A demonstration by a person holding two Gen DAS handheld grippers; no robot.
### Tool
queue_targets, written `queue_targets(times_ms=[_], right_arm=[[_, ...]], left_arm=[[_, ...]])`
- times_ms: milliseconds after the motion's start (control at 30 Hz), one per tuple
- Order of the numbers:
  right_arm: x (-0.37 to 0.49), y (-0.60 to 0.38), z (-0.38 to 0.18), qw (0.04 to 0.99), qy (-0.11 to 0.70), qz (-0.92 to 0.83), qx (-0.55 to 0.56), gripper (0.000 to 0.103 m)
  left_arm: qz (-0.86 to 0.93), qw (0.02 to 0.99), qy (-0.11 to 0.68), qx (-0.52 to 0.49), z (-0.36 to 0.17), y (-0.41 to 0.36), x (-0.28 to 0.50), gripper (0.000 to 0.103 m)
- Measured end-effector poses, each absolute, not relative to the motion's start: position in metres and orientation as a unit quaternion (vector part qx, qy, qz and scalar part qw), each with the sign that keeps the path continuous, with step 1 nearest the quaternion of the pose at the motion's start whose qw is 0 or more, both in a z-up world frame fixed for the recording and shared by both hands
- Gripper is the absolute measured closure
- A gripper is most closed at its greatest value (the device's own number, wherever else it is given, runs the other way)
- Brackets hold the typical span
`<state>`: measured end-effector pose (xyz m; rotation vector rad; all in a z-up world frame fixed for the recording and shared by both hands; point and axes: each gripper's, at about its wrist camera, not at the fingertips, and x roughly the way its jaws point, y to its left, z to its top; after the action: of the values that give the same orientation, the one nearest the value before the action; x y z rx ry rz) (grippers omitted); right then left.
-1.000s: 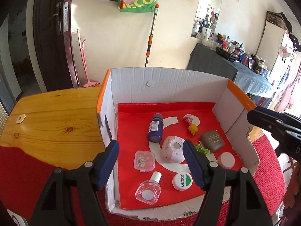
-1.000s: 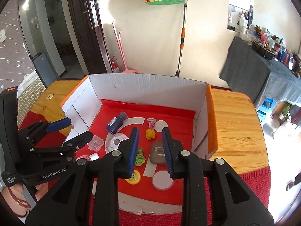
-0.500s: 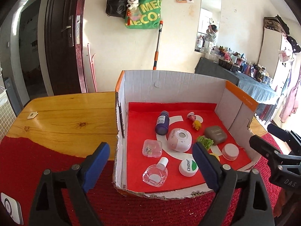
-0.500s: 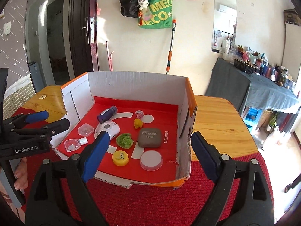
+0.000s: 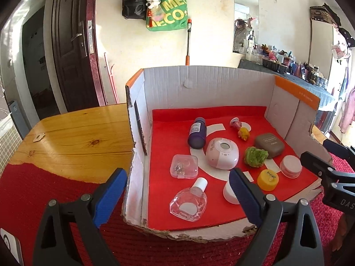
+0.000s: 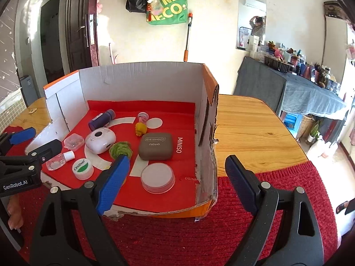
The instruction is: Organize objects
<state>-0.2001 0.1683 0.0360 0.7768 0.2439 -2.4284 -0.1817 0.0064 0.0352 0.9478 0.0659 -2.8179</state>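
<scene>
Left wrist view: a wooden table [image 5: 73, 137] carries a red mat [image 5: 33, 190] along its near side, and an open cardboard box [image 5: 199, 84] with a red floor stands on both. Behind the box are a cream wall, a dark door [image 5: 73, 44], a green bag [image 5: 168, 11] on the wall, a mop handle [image 5: 188, 44] and a mirror [image 5: 245, 17]; a cluttered grey-draped table [image 5: 310, 84] stands right of the box. Inside the box lie a purple bottle [image 5: 197, 133] on its side, a pink round device [image 5: 221, 154] just in front of it, a clear case [image 5: 184, 166], a clear flask [image 5: 189, 199], a green tuft [image 5: 256, 156], a brown compact [image 5: 269, 144], a yellow cap [image 5: 267, 179], a pink jar [image 5: 290, 166], and a yellow toy [image 5: 243, 133] near the back. The left gripper [image 5: 177, 196] hangs before the box's near left corner, jaws wide apart and empty; its right finger hides part of a white jar [image 5: 229, 191]. The right gripper [image 5: 326, 155] shows at the box's right edge.

Right wrist view: the same box [image 6: 142, 79], with bare table [image 6: 255, 128] to its right and mat [image 6: 221, 232] in front. The right gripper [image 6: 175, 181] straddles the box's near right corner, jaws wide apart and empty; its left finger covers the yellow cap and part of the tuft [image 6: 121, 148]. The compact [image 6: 155, 146], pink jar [image 6: 157, 177] and white jar [image 6: 82, 168] lie inside. The left gripper [image 6: 35, 141] sits open at the box's left.
</scene>
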Motion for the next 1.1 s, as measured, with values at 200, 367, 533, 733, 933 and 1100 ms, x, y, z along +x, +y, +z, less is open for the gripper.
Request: queue_targets(times_ms=[200,367,533,733,933,1100], right_arm=[[-0.199,0.169,0.036,0.292,0.091,-0.907,0.290,0.014],[-0.194,0.167,0.038,0.292,0.098,-0.909,0.283,0.007],[-0.196,0.170,0.038,0.288,0.088,-0.910,0.284,0.006],[-0.202,0.175,0.037,0.290,0.074,-0.907,0.295,0.006],[-0.203,0.178,0.038,0.285,0.067,-0.909,0.297,0.006],[-0.201,0.177,0.039,0.284,0.073,-0.910,0.292,0.006]], left_arm=[[-0.948,0.087,0.022,0.305,0.037,0.008,-0.179,0.008],[-0.950,0.093,0.019,0.298,0.038,0.009,-0.177,0.008],[-0.950,0.090,0.026,0.299,0.038,0.007,-0.177,0.007],[-0.950,0.090,0.024,0.299,0.038,0.008,-0.178,0.007],[-0.950,0.089,0.024,0.299,0.038,0.008,-0.178,0.006],[-0.950,0.089,0.024,0.300,0.038,0.008,-0.178,0.006]])
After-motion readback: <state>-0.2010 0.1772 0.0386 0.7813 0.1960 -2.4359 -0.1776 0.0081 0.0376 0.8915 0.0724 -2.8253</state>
